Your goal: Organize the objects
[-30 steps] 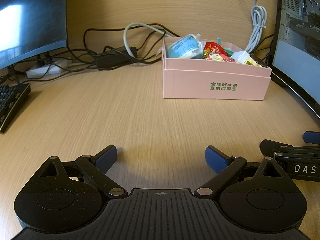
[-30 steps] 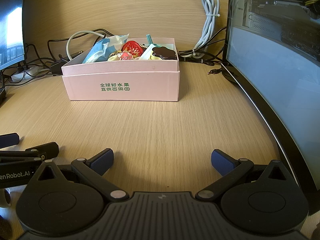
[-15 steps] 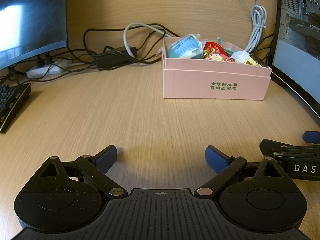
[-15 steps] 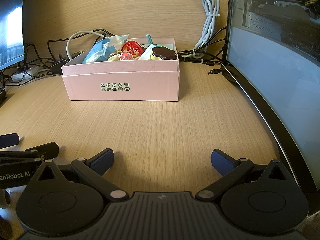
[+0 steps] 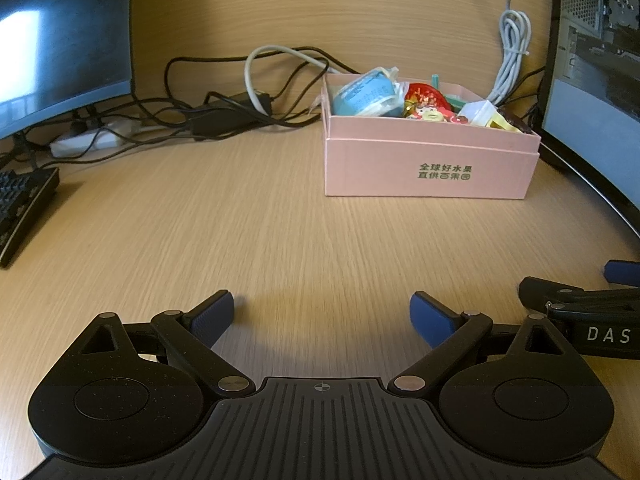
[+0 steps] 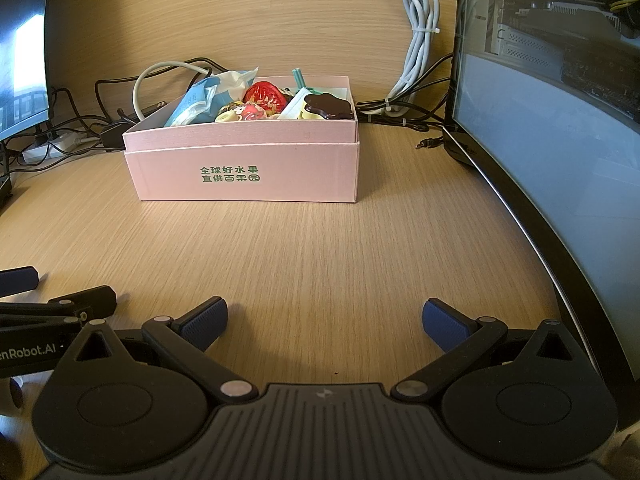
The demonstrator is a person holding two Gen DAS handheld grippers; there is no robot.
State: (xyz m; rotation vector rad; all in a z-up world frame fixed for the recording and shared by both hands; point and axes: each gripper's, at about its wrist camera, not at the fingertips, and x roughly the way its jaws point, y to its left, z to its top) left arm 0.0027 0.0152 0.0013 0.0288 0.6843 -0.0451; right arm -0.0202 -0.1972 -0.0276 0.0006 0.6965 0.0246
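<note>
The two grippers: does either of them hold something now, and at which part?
Nothing is held. The left gripper and the right gripper are both open above the bare wooden desk, apart from the pink cardboard box.

An office desk is showing here: monitors (image 5: 60, 40) standing at both frame edges, a keyboard (image 5: 24, 208) lying left, cables (image 5: 224, 108) trailing behind.

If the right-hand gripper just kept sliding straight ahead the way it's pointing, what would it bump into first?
Probably the pink box. The right gripper is open and empty, with only bare desk between it and the box's front wall. Depth is hard to judge through the fisheye.
</note>
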